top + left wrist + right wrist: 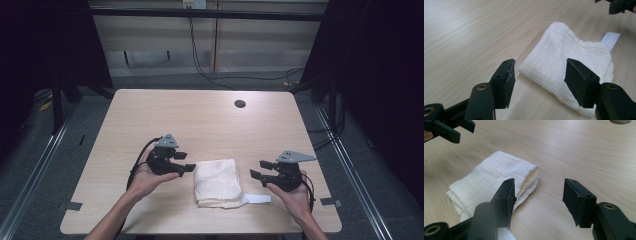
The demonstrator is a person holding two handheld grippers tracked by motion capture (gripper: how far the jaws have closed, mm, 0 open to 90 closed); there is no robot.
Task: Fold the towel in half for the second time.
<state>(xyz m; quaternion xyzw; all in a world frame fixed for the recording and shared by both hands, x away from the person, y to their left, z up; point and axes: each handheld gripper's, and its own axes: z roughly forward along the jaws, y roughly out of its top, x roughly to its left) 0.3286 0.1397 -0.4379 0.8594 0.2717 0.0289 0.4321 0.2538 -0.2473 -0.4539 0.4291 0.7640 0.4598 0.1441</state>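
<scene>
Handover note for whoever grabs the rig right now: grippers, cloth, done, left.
Left gripper: open, nothing between the jaws, held beside the left edge of the folded white cloth, not touching it.
Right gripper: open, empty, off the cloth's right side, clear of it.
Cloth: lies flat on the table near the front edge, between the two grippers, folded into a small layered rectangle. Its white tag sticks out at the front right corner.
Done: the cloth looks folded and is released.
Left: probably nothing more than pulling both hands back; tidy the fold if it should be neater.
</scene>
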